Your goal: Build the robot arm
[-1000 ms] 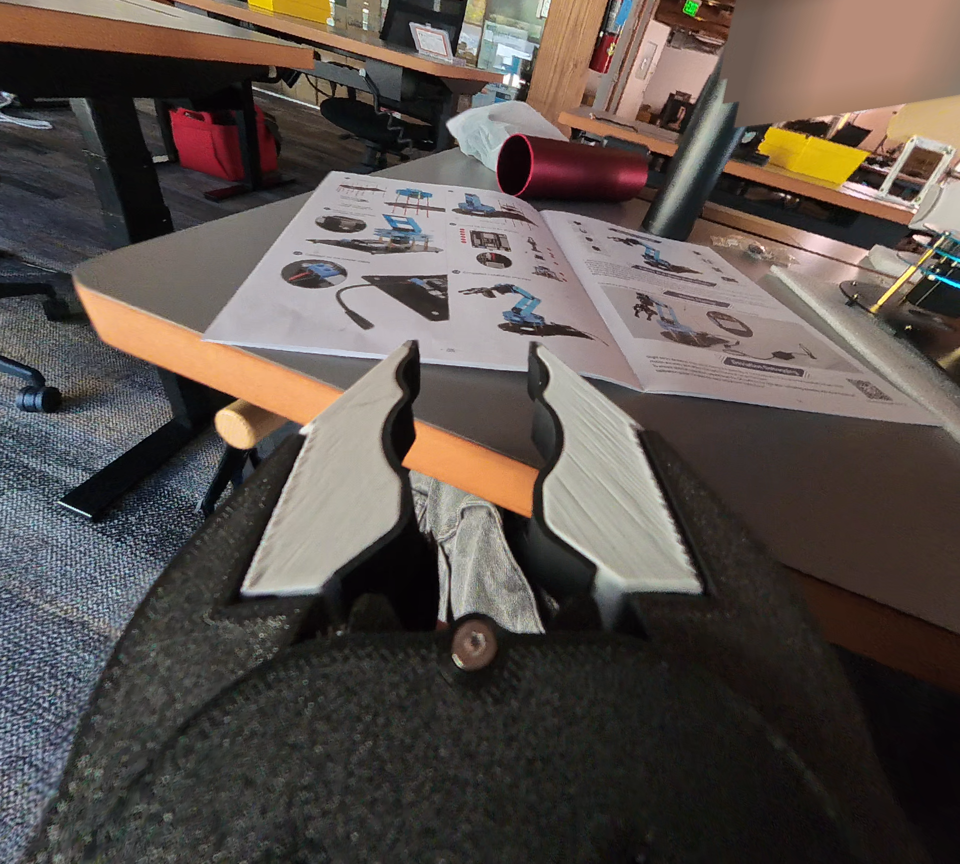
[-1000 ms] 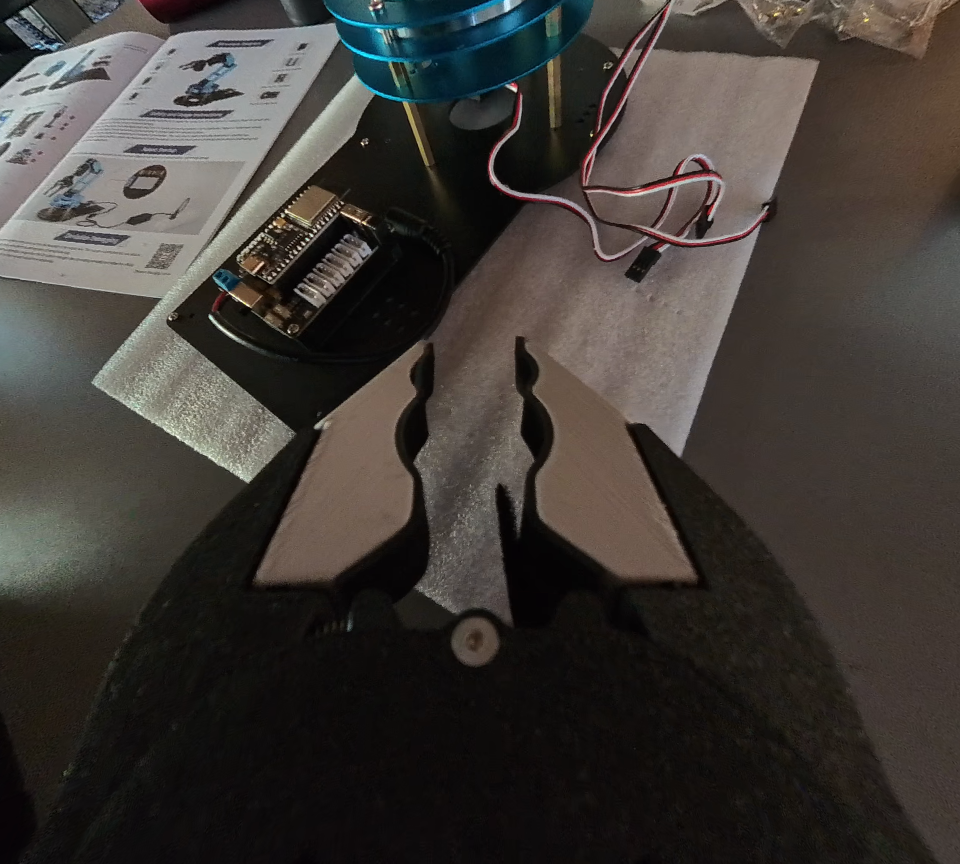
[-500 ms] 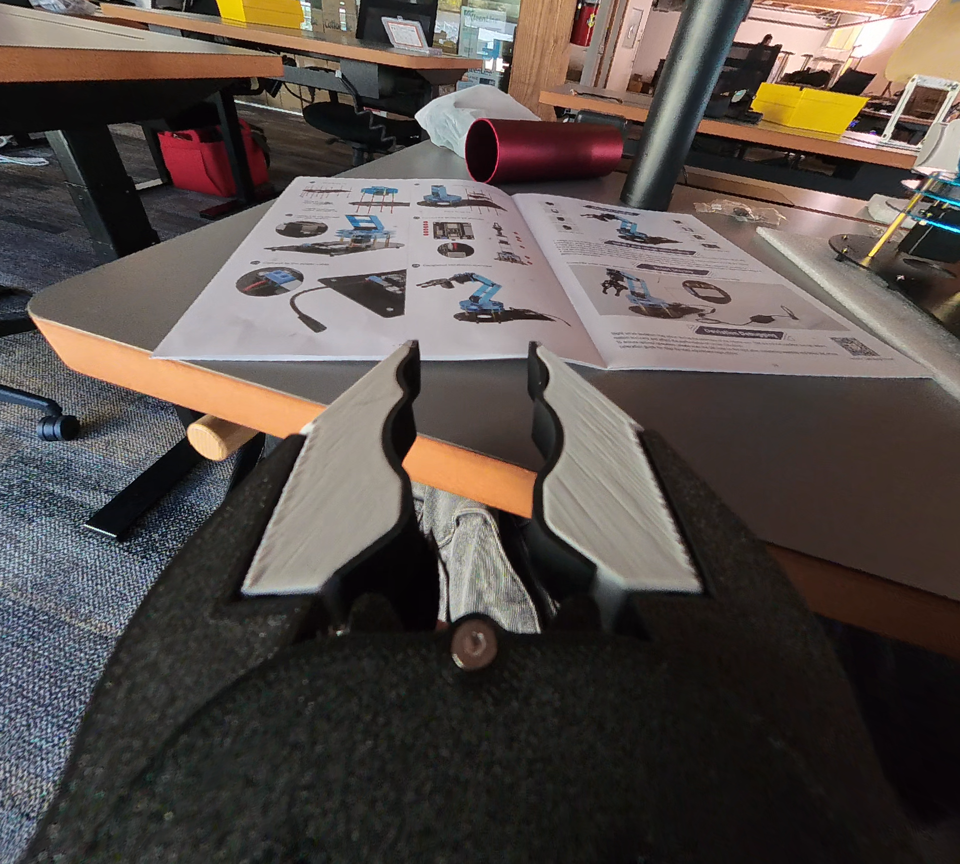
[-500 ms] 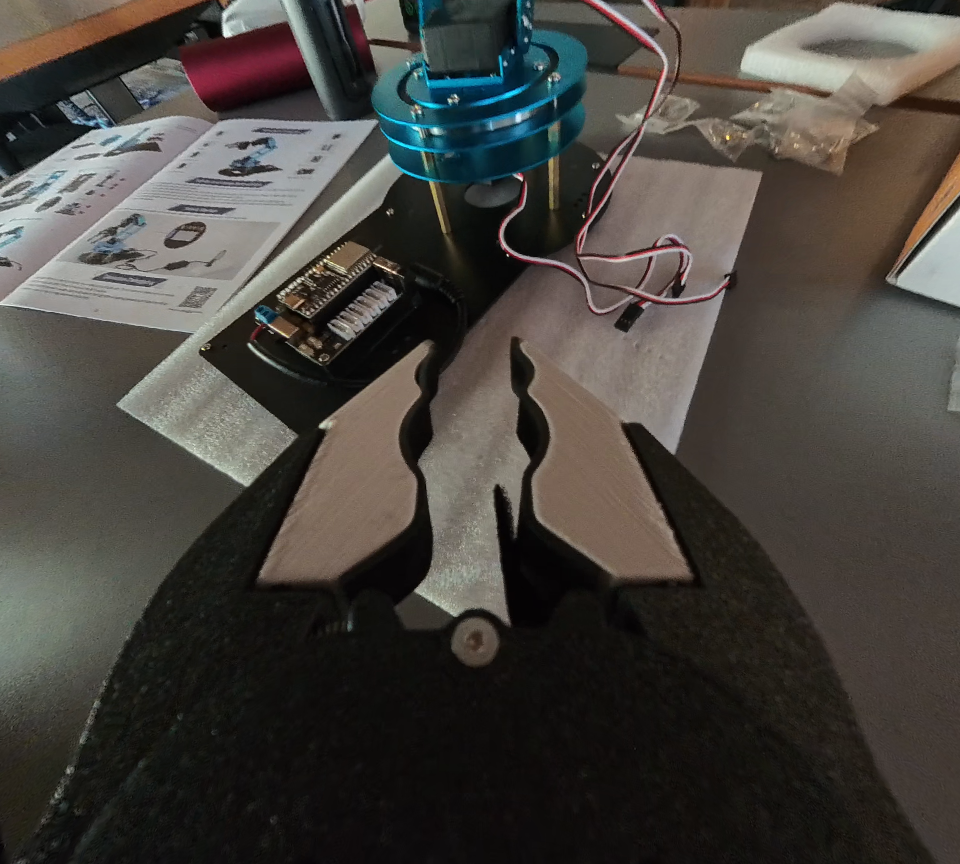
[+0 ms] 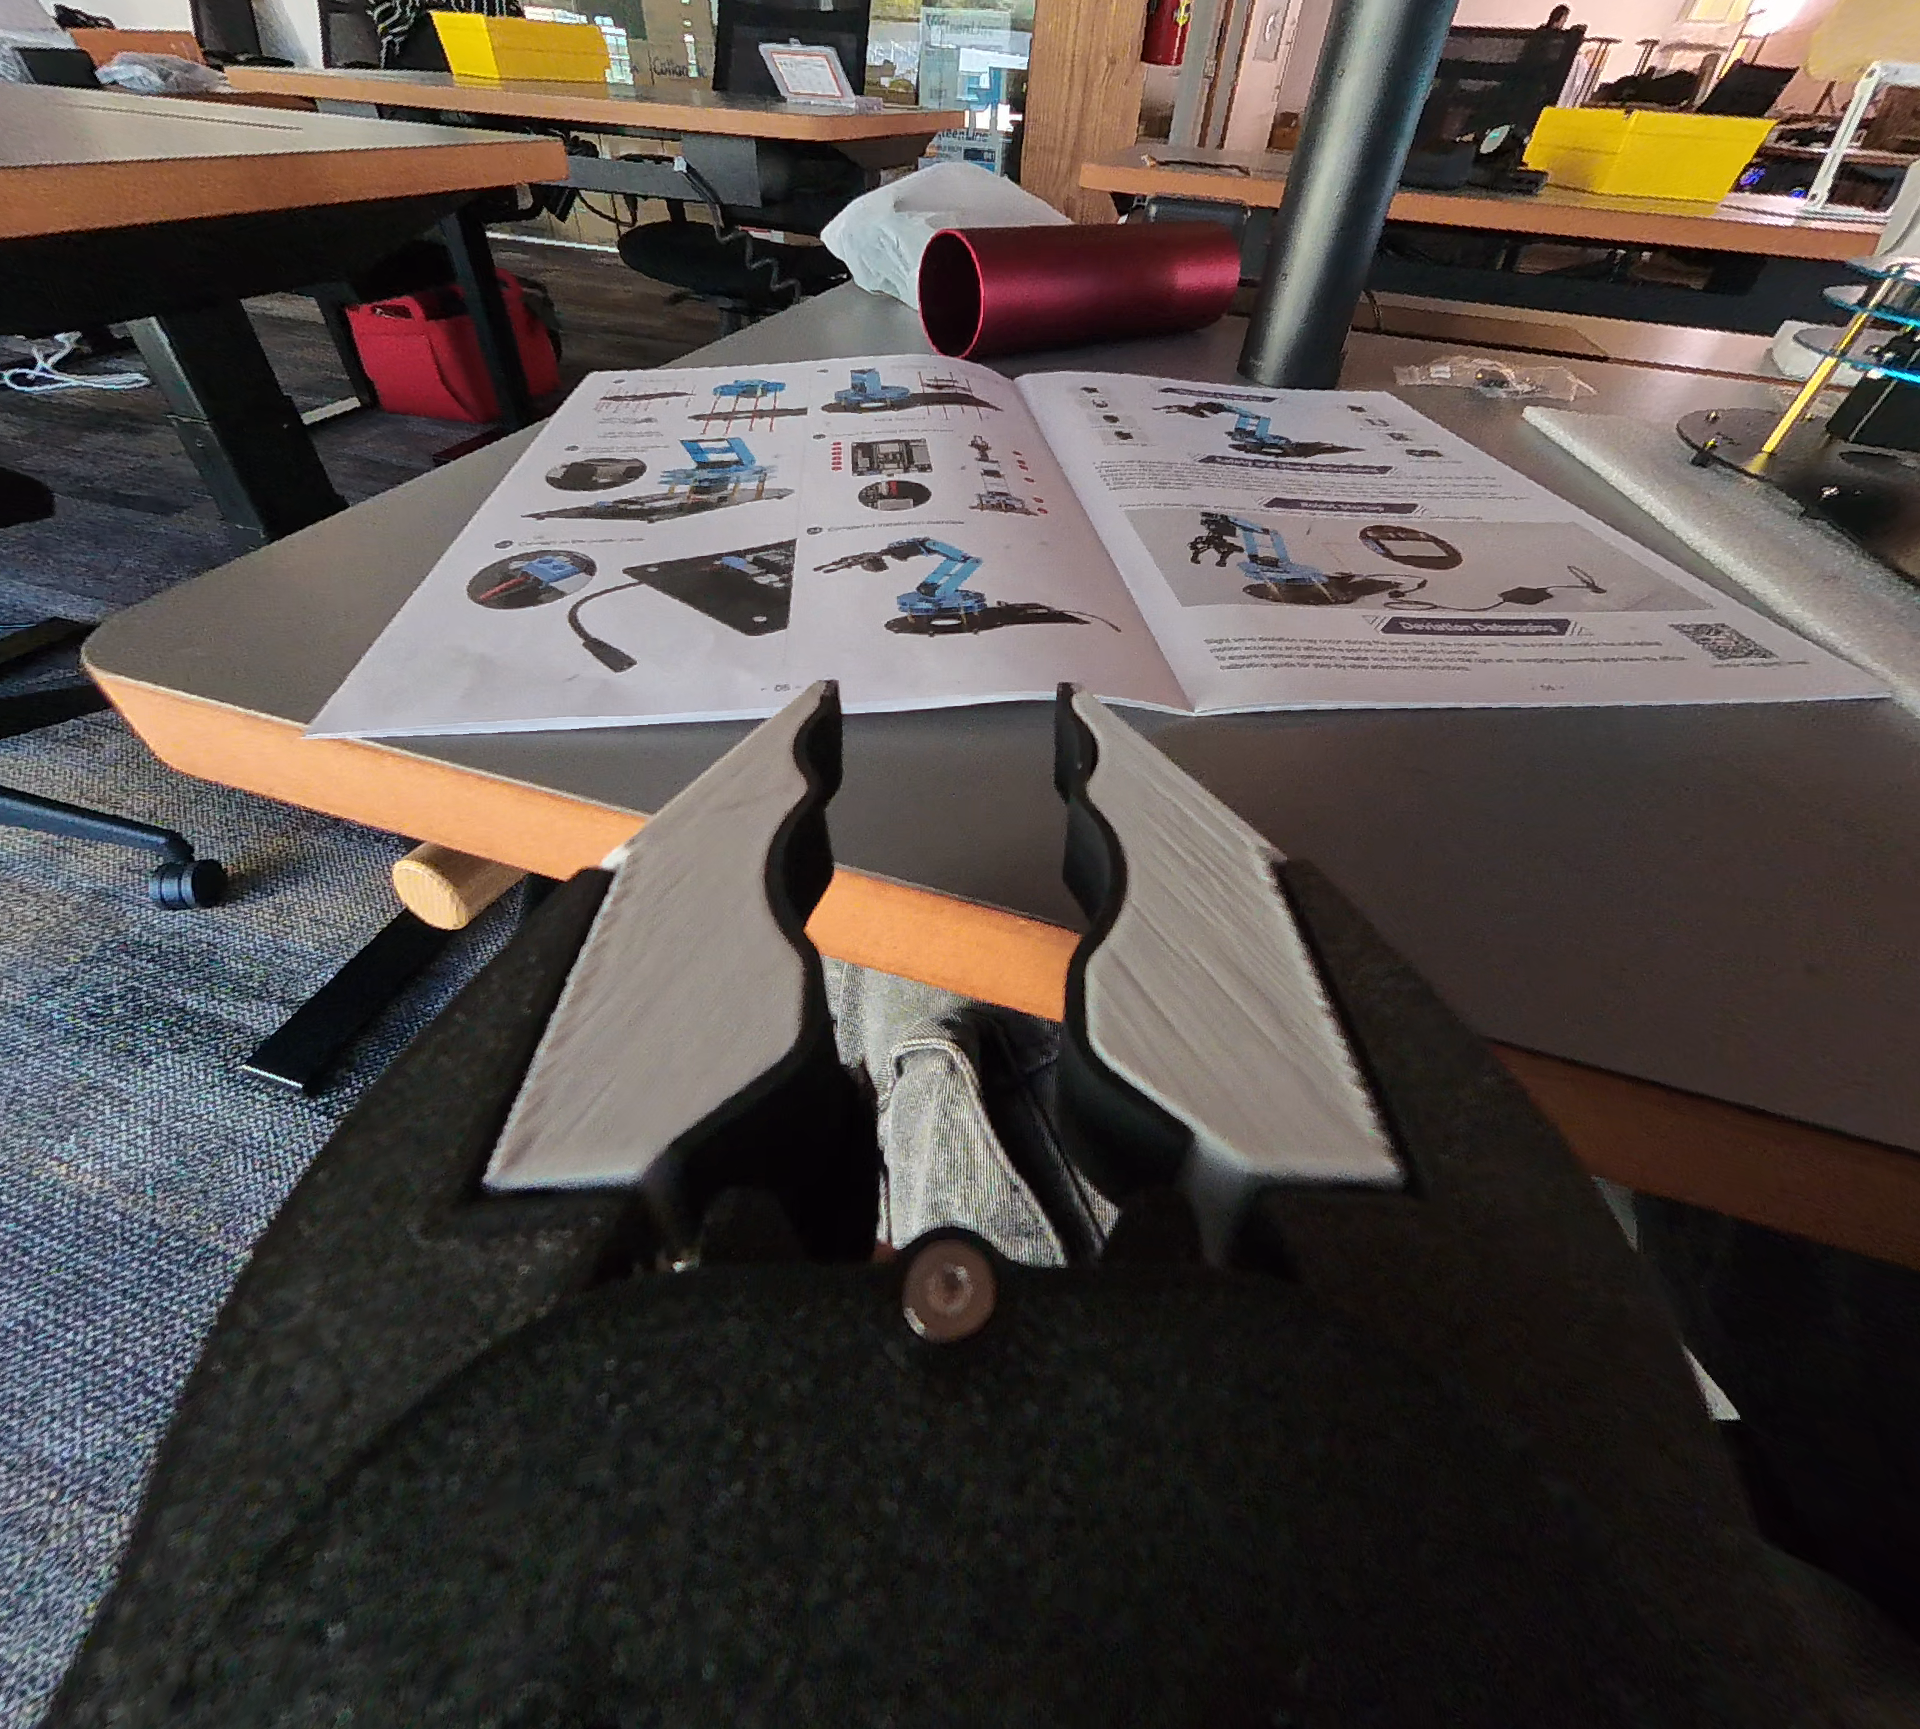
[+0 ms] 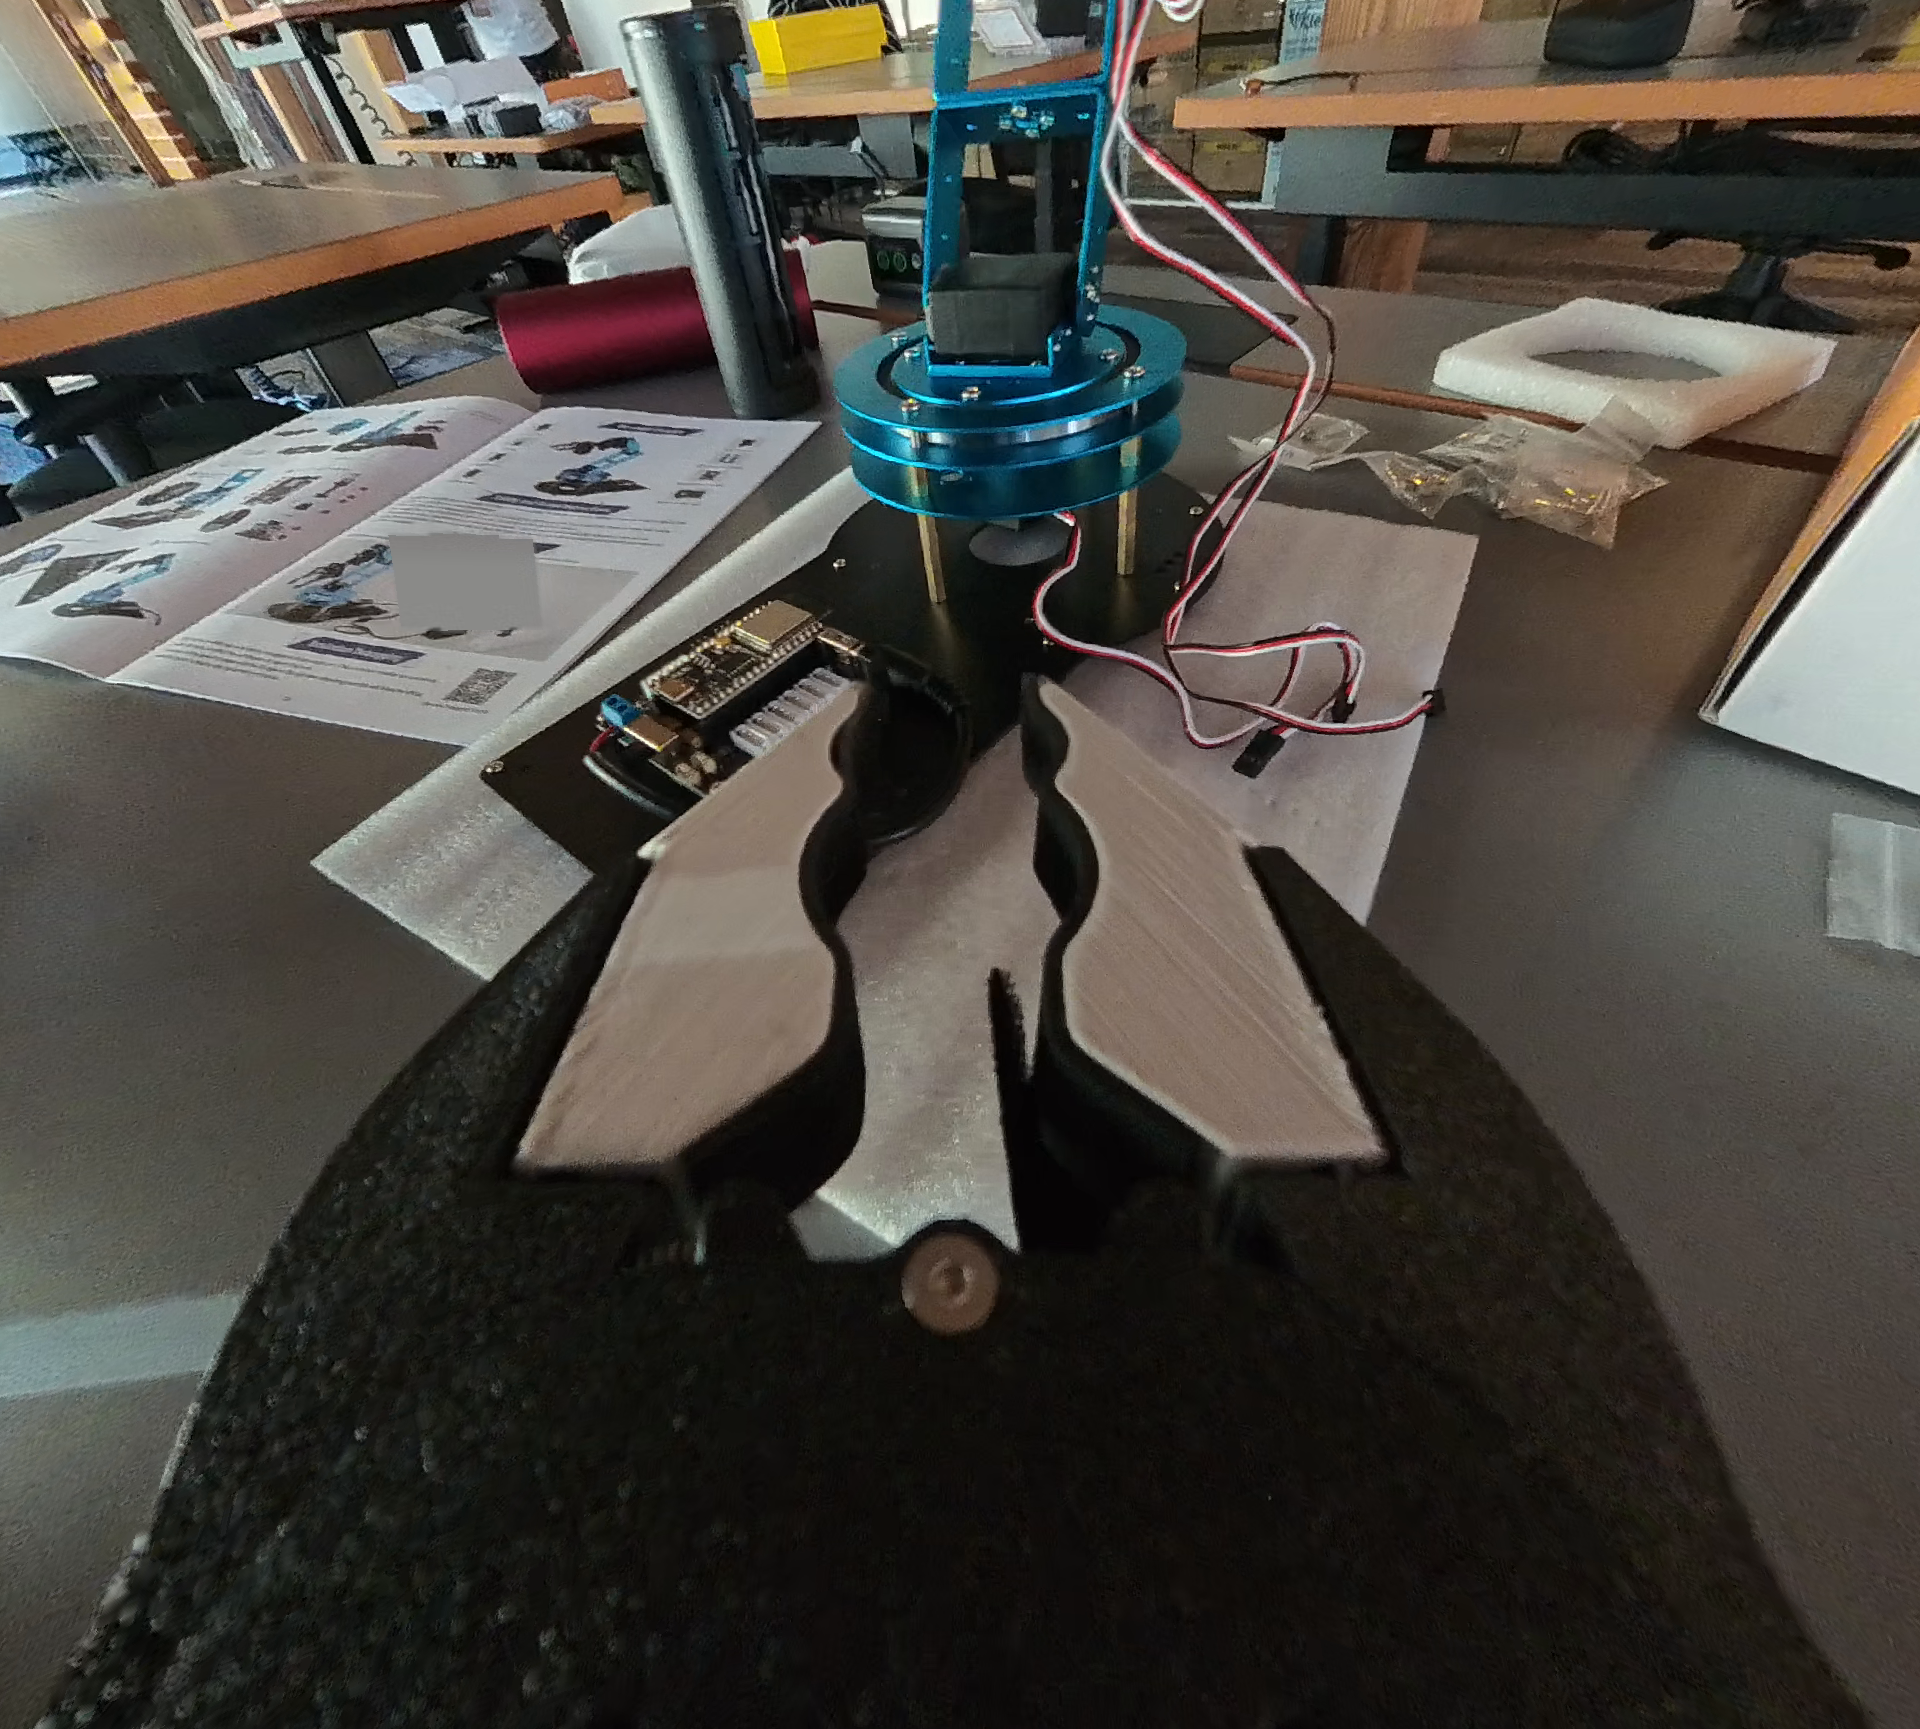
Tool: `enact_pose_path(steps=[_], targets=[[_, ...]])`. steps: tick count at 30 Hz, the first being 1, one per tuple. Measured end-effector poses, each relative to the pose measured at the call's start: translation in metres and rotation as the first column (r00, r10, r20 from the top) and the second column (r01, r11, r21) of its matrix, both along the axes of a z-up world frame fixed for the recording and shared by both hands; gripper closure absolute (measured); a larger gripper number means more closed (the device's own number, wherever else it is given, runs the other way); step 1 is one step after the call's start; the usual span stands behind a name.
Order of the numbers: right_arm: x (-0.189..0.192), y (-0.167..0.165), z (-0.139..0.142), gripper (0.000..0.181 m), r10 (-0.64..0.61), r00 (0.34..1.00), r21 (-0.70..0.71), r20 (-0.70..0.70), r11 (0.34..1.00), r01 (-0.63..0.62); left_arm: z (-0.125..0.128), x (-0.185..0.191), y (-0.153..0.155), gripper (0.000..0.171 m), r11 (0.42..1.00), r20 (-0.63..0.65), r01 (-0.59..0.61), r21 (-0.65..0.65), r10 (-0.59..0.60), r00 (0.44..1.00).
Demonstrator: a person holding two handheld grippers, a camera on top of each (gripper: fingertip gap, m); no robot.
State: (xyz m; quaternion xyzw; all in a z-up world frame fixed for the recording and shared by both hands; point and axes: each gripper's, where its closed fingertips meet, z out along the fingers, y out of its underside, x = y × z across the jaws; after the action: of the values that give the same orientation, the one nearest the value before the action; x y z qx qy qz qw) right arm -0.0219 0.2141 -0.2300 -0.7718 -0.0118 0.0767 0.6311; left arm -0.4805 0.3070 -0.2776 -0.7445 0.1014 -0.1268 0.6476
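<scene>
Left tool [image 5: 945,713] agape, empty; right tool [image 6: 940,708] likewise.

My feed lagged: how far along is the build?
Done: blue turntable stands on the black base plate, with the control board mounted. In hand: nothing; left tongs and right tongs are open and empty. Left: servo wires lie unplugged on foam.

- Blue robot arm kit [image 6: 1013,391]: upper section cut off by the top edge of the right wrist view.
- White box [image 6: 1829,640]: cut off at the right edge.
- Open manual [image 6: 343,557]: one picture covered by a blur patch; left page cut off.
- Blue disc stack [image 5: 1881,308]: mostly beyond the right edge of the left wrist view.
- Grey fabric [image 5: 935,1118]: partly hidden between the fingers.
</scene>
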Motion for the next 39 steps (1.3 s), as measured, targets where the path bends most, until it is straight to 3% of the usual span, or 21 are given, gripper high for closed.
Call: enact_pose_path(steps=[39], targets=[[-0.0055, 0.0036, -0.0042, 0.156, 0.025, 1.0, -0.033, -0.008, 0.999, -0.025, -0.0062, -0.0049, 0.0048, 0.131, 0.999, 0.043, 0.012, -0.039, -0.01, 0.999]])
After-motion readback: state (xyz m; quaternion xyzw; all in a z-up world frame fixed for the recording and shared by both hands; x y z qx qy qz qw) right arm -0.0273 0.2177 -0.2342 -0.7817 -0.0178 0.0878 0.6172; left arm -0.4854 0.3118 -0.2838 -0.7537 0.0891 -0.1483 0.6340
